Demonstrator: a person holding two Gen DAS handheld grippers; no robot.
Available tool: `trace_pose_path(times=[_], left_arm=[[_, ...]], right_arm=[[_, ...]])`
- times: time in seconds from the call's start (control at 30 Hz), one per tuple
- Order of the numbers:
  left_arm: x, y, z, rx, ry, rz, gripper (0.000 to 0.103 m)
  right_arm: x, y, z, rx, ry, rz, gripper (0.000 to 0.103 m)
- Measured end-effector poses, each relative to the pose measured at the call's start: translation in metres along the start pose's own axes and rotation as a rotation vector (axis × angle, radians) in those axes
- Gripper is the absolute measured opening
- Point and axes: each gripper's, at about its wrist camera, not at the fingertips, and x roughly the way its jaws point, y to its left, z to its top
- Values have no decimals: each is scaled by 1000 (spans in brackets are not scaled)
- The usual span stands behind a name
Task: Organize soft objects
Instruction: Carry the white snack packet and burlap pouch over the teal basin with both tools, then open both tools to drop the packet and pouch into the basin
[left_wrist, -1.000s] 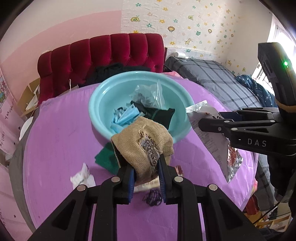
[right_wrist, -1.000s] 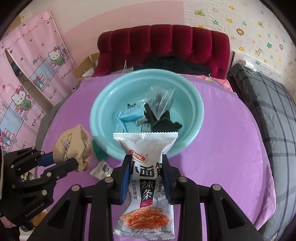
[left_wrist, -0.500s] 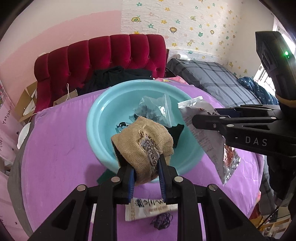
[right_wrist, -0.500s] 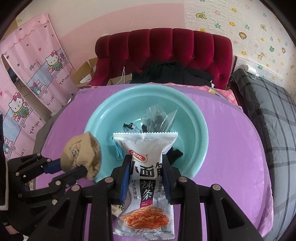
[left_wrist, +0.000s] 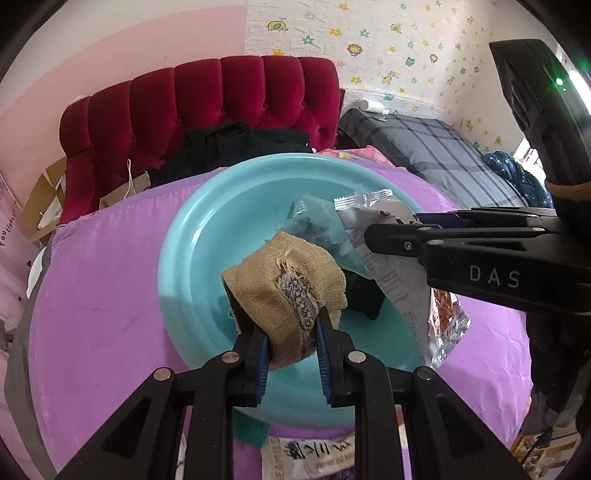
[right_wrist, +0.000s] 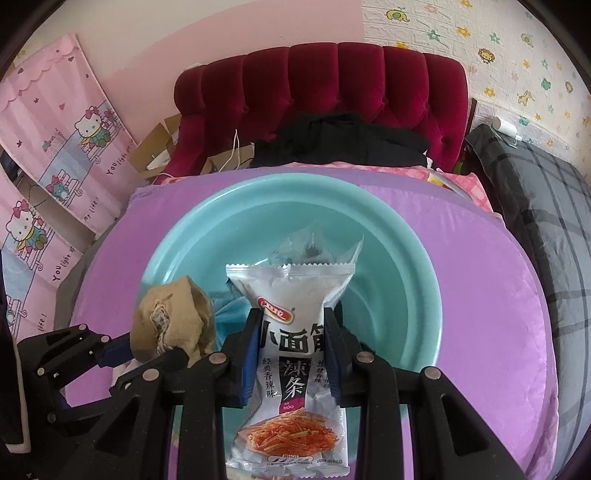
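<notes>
Our left claw (left_wrist: 290, 341) clamps a burlap pouch (left_wrist: 286, 284) over the teal basin (left_wrist: 192, 236). Our right claw (right_wrist: 291, 345) grips a snack packet (right_wrist: 291, 295) there. Inside lies a clear bag (right_wrist: 314, 247).

Tan burlap pouch (left_wrist: 286, 284) with a frayed grey-and-white speckled patch, clamped by black jaws with blue pads. Silvery-white snack packet (right_wrist: 291, 332), red logo, black characters, orange-red strips printed at the bottom. Turquoise basin (left_wrist: 207, 236) on a purple cover (left_wrist: 96, 280). Behind, a deep crimson tufted headboard (right_wrist: 332, 81), black clothing (right_wrist: 340, 142), a grey plaid blanket (left_wrist: 436, 155), and pink cartoon-cat curtains (right_wrist: 55, 122).
</notes>
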Motion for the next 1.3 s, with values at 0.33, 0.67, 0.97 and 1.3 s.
trace_pose_path(times=[0.33,0.67,0.97,1.3], left_arm=[[37,8,9,-9,32,13,24],[49,8,9,-9,49,23,25],[38,1,9,14,23,37,38],[22,5,0,-21,-10,113,103]], right_arm=[[40,-8,16,24,28,-18,32],[49,-15,17,50,47,-2,33],[37,-13,13,60,34,11,40],[13,-6,3,47,9,-42,97]])
